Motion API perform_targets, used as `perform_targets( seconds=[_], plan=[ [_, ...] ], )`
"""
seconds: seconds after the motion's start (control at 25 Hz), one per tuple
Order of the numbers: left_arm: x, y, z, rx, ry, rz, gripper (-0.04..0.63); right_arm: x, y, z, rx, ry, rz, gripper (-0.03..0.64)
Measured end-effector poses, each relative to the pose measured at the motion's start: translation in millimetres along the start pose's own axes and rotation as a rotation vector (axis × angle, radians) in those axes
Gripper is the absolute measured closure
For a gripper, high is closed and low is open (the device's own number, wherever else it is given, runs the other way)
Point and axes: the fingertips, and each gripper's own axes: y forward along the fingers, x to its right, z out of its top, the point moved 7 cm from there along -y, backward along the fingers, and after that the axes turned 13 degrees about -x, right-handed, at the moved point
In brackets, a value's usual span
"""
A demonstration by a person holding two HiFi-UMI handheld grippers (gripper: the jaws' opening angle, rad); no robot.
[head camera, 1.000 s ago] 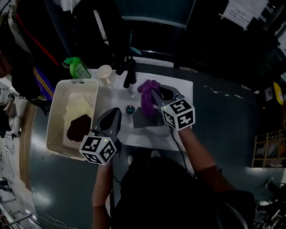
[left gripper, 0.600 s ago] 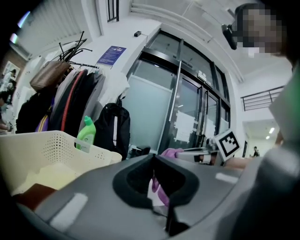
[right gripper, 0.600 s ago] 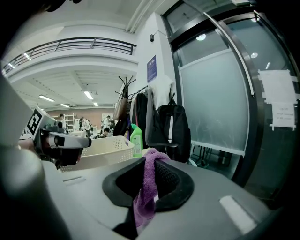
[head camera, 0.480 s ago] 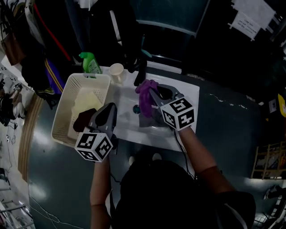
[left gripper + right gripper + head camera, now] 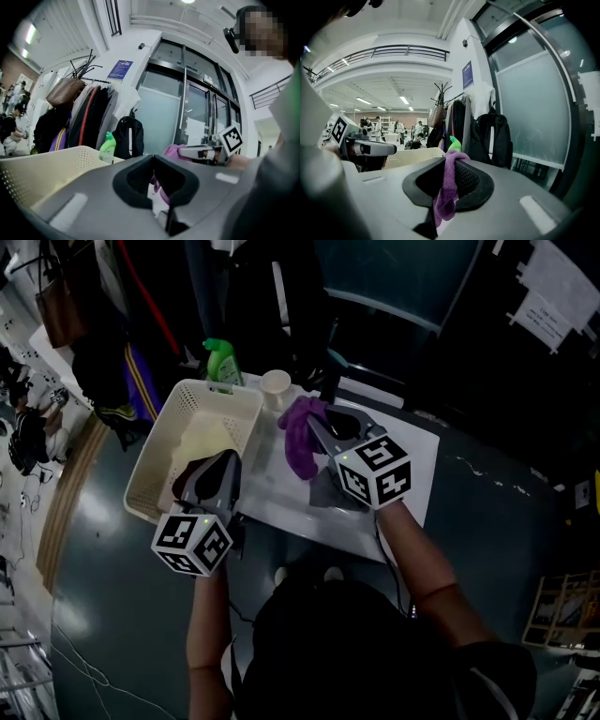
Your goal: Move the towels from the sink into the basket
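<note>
My right gripper (image 5: 317, 430) clamps the purple towel (image 5: 300, 444), hanging just beside the basket (image 5: 150, 474); my left gripper (image 5: 216, 470), jaws together and empty, hovers over the basket's near corner.

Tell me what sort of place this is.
Probably a large workspace or lab hall, not a home bathroom: the sink stands near a coat rack hung with jackets and bags, by glass doors, with people further back.
</note>
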Motion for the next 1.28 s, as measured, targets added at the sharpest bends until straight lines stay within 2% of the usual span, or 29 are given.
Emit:
perform_targets(
  seconds=[0.72, 0.96, 1.28],
  plan=[
    [-56, -62, -1, 0.04, -0.048, 0.166, 0.586, -76, 56, 100, 0.128, -0.165, 0.154, 0.577],
    [-75, -83, -6, 0.052, -0.068, 0.214, 0.586, -104, 76, 110, 0.138, -0.185, 0.211, 0.577],
    [-104, -102, -9, 0.061, -0.099, 0.266, 0.586, -139, 111, 107, 0.099, -0.189, 0.303, 0.577]
  ],
)
